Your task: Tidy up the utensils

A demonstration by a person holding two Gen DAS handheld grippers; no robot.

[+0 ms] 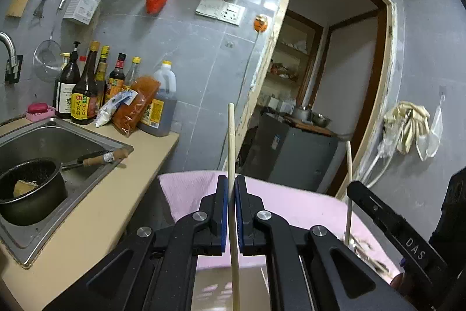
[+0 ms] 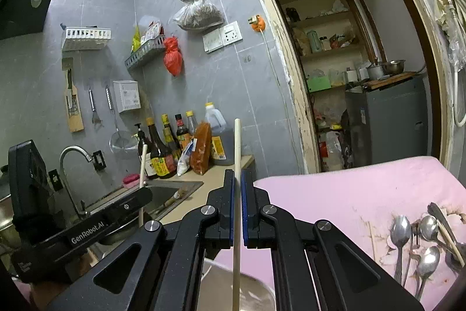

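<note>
My left gripper (image 1: 232, 179) is shut on a pale wooden chopstick (image 1: 231, 136) that stands upright between its blue pads. My right gripper (image 2: 237, 174) is shut on a second pale chopstick (image 2: 237, 142), also upright. Each gripper shows in the other's view: the right gripper (image 1: 352, 185) with its chopstick (image 1: 348, 165) at the right, the left gripper (image 2: 145, 194) with its chopstick (image 2: 142, 165) at the left. Both hang over a pink cloth (image 2: 335, 194). Several metal spoons (image 2: 400, 232) and more chopsticks lie on the cloth at the lower right.
A steel sink (image 1: 87, 127) at the left holds a dark pot (image 1: 29, 194) and a wooden-handled knife (image 1: 102, 158). Sauce bottles (image 1: 87, 95) crowd the beige counter (image 1: 116, 194) by the tiled wall. An open doorway (image 1: 335, 77) lies ahead. A shiny metal surface (image 1: 212, 287) sits below the grippers.
</note>
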